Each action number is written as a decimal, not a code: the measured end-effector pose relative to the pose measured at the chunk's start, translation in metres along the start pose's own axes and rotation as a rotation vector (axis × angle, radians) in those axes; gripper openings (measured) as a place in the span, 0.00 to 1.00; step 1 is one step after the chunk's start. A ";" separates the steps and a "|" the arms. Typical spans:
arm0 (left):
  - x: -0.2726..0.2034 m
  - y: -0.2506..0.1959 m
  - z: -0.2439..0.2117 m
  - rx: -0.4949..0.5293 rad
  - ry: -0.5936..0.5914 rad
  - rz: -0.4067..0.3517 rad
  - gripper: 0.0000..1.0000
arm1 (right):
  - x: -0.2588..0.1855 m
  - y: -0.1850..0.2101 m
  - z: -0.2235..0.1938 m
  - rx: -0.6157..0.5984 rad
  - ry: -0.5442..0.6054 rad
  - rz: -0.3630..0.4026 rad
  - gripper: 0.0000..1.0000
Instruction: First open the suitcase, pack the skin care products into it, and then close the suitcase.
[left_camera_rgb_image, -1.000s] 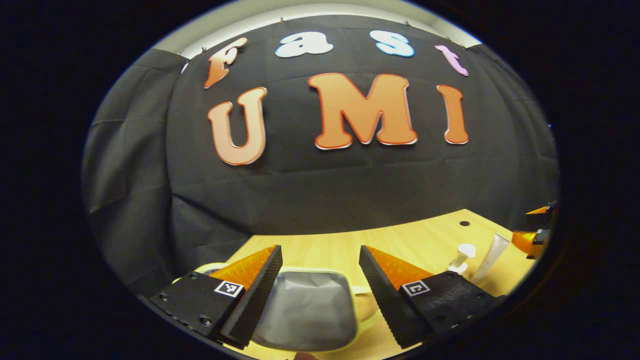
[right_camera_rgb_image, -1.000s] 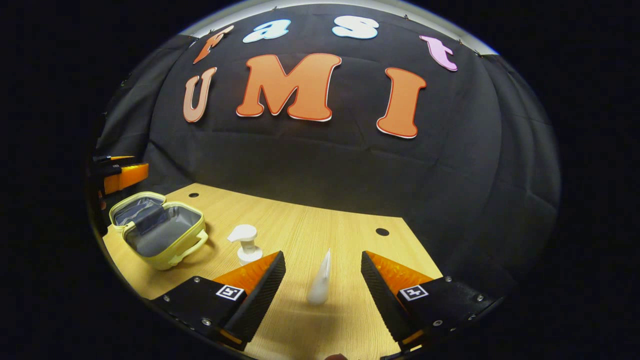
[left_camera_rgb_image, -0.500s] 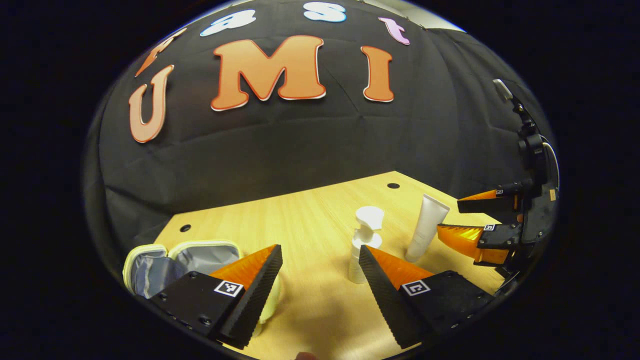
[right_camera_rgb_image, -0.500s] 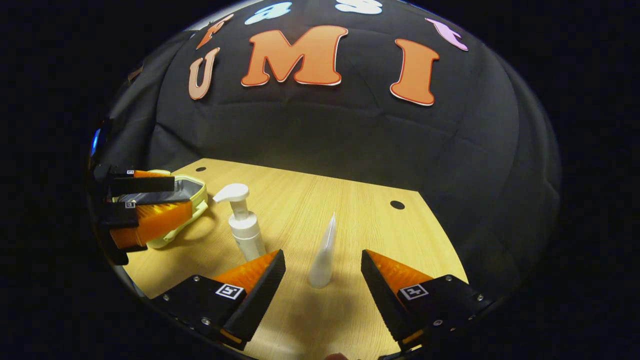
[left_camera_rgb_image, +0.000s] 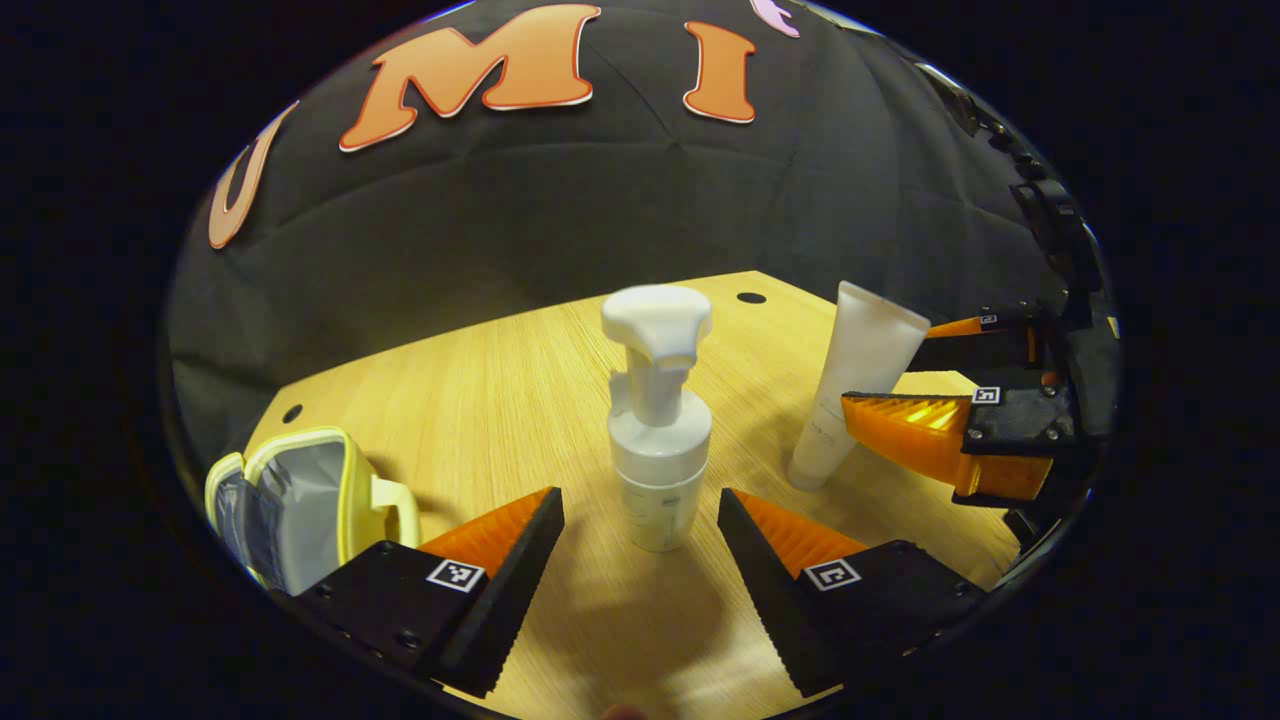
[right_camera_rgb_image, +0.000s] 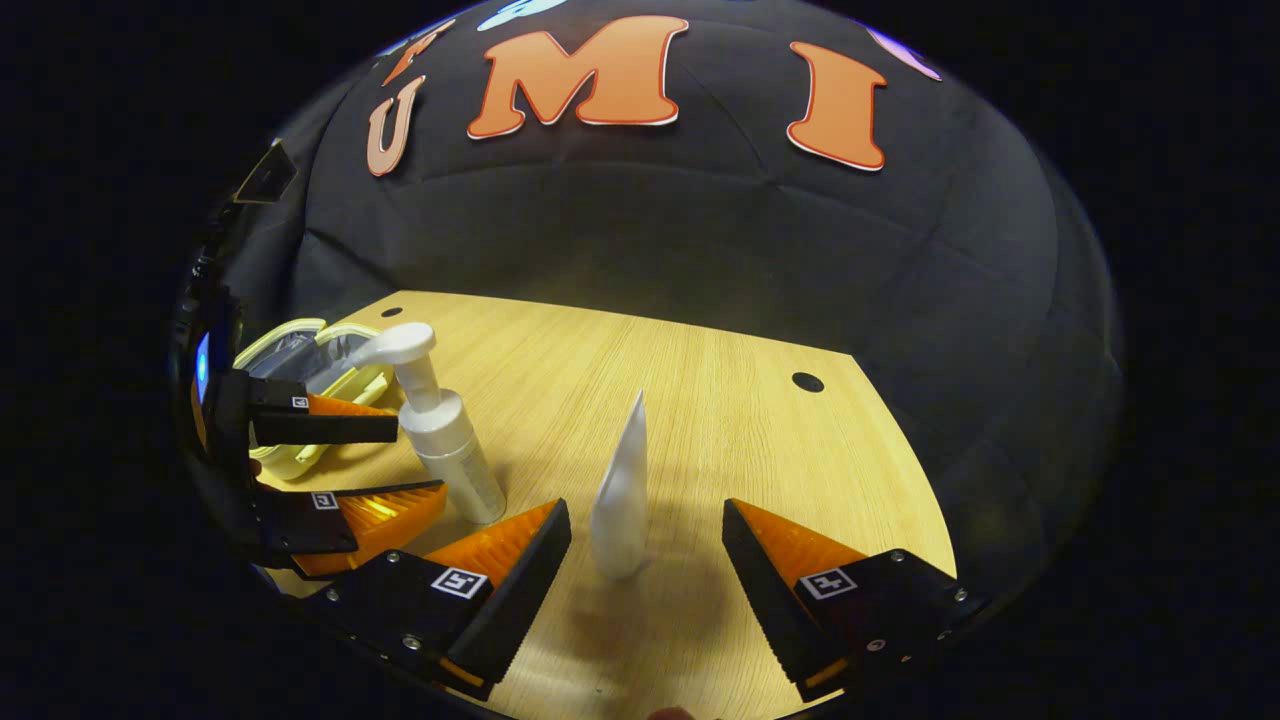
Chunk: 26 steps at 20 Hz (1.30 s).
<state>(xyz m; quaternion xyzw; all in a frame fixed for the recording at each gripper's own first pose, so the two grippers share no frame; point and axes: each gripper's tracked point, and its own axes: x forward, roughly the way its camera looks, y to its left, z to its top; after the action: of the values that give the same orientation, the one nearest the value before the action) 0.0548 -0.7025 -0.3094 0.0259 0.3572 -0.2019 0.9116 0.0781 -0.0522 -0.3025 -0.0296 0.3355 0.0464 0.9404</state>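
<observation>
I take the wooden table (right_camera_rgb_image: 720, 400) as my base and the suitcase (left_camera_rgb_image: 300, 500) as my landmark: a small pale-yellow case lying open near the table's left end, grey lining showing, so the opening step looks done and I judge I am at the start of packing.

To the right of the suitcase, toward the middle of the table, the pump bottle (left_camera_rgb_image: 658, 440) stands upright. Farther right of the suitcase again, just beyond the bottle, the white tube (right_camera_rgb_image: 622, 500) stands on its cap.

My left gripper (left_camera_rgb_image: 640, 520) is lined up on the pump bottle with its jaws released, one finger on each side of the bottle's base and not touching it. My right gripper (right_camera_rgb_image: 646, 535) faces the tube the same way, jaws spread wide, the tube between the fingers and apart from both. In the right gripper view I can also see the left gripper bracketing the bottle, with the suitcase just behind it.

Next, as I read it, each gripper needs to ease forward a little and close low on the body of its item. Both are tall and narrow-footed, so a nudge from one finger before the other could tip them. Then I carry them left, over the suitcase's open half.
</observation>
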 end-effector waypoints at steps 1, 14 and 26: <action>0.009 0.000 0.000 -0.003 0.003 0.000 1.00 | 0.003 0.001 -0.002 -0.004 0.003 0.000 0.98; 0.046 -0.007 -0.002 -0.105 0.030 -0.043 0.63 | 0.051 0.026 -0.054 0.083 0.159 0.048 0.54; -0.074 0.084 0.057 -0.134 -0.093 0.067 0.61 | -0.012 0.076 0.033 0.045 0.031 0.152 0.50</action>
<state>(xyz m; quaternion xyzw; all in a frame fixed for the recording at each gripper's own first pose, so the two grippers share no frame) 0.0747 -0.6101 -0.2267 -0.0324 0.3262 -0.1480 0.9331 0.0813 0.0258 -0.2717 0.0166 0.3525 0.1097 0.9292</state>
